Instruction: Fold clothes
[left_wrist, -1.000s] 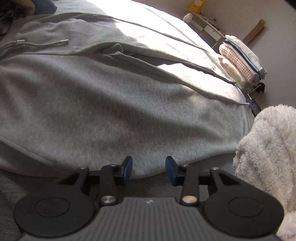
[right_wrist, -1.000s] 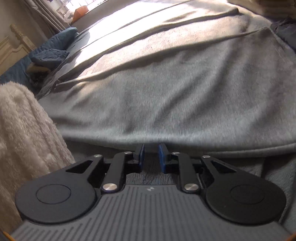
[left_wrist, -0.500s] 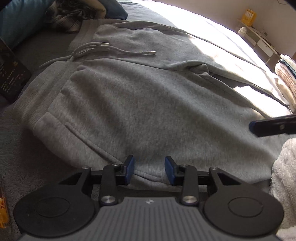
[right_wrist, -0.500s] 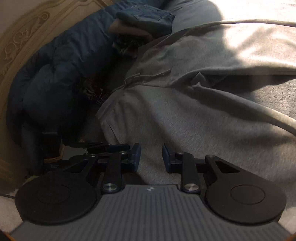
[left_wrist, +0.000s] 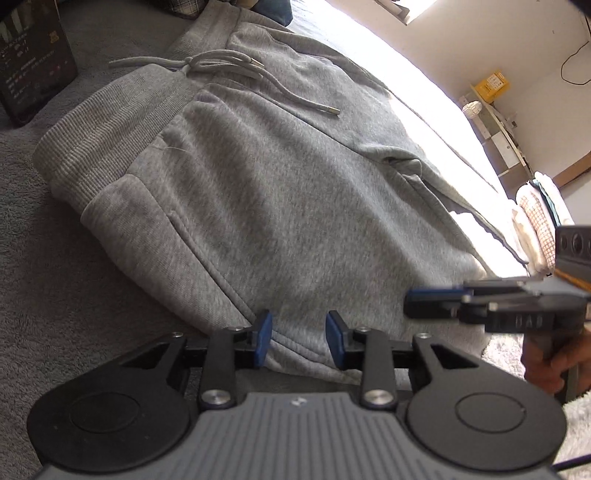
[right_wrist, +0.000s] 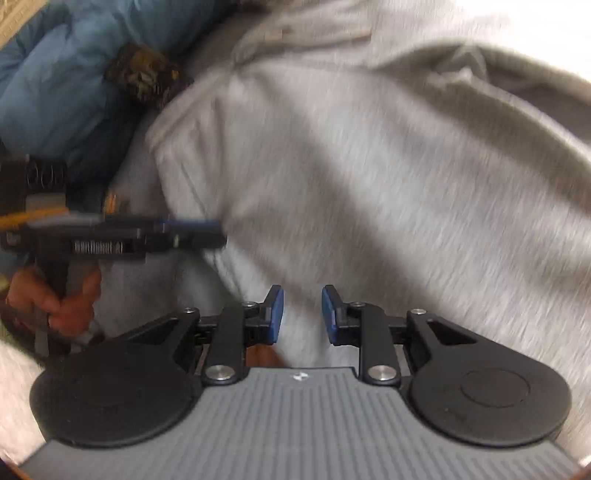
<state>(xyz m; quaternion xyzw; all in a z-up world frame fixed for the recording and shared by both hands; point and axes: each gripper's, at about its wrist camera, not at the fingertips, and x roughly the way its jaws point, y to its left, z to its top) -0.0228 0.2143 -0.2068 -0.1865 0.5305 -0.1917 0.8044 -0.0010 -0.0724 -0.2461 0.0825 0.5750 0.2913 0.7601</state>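
Grey sweatpants (left_wrist: 295, 203) lie flat on the bed, with the ribbed waistband (left_wrist: 110, 122) and the drawstring (left_wrist: 258, 74) at the upper left. My left gripper (left_wrist: 297, 332) hovers over the near side edge beside the pocket seam. Its jaws stand apart, and fabric lies below them, unpinched. My right gripper (left_wrist: 424, 304) pokes in from the right over the same edge, held by a hand. In the blurred right wrist view, the right gripper (right_wrist: 303, 310) is open above the sweatpants (right_wrist: 369, 166), and the left gripper (right_wrist: 207, 232) reaches in from the left.
A grey blanket (left_wrist: 55, 295) covers the bed. A dark printed card or box (left_wrist: 33, 70) stands by the waistband. Folded clothes (left_wrist: 535, 218) are stacked at the far right near a shelf with a yellow box (left_wrist: 491, 86). A blue duvet (right_wrist: 55, 74) lies beyond the waistband.
Both grippers have travelled along the sweatpants from the leg toward the waistband end. The right gripper has swung a long way and now sits beside the left one.
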